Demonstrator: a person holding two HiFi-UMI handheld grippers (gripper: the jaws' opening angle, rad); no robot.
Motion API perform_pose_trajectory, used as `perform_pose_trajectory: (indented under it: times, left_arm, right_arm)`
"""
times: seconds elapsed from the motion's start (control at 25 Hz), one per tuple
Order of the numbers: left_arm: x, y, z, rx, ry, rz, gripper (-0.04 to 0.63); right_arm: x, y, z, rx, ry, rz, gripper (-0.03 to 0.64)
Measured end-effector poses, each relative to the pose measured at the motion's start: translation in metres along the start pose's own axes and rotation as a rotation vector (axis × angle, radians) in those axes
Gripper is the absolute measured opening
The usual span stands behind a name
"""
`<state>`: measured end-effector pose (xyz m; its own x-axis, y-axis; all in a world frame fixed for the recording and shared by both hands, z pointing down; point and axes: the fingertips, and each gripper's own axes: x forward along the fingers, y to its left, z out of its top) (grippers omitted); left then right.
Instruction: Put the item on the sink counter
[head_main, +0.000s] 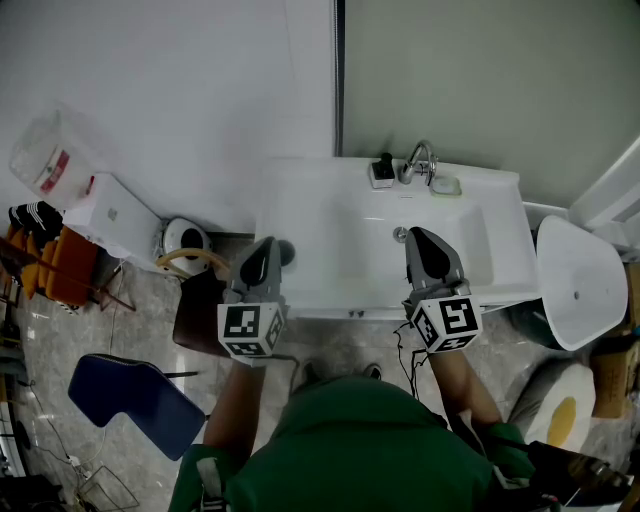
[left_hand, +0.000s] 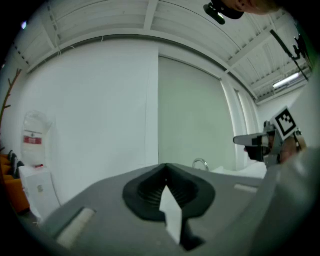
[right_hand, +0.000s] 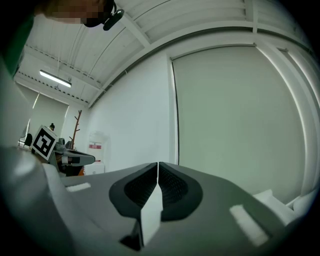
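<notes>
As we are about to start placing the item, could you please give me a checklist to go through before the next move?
1. The left gripper is empty: ok, jaws together with nothing between them.
2. The right gripper is empty: ok, jaws together with nothing between them.
3. Jaws ready to grasp: not ok, both are shut.
4. Item to place is identified: cannot tell, since neither gripper holds anything.
5. Free spot on the sink counter: ok, bare left of the faucet.
6. Area by the faucet is free: not ok, a small black-and-white object and a pale green item flank it.
</notes>
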<state>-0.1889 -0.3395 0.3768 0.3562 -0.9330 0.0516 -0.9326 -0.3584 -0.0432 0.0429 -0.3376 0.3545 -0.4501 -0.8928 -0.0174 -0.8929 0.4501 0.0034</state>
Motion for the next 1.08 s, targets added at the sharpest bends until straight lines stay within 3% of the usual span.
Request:
perform_pose_trajectory:
  times: [1.08]
  left_arm:
    - [-0.0066, 0.0041, -0.0057, 0.011, 0.005, -0.002, -0.002]
  right_arm:
    - [-0.0011, 0.0098, -0.0039, -0.008, 0.013, 0.003, 0.008]
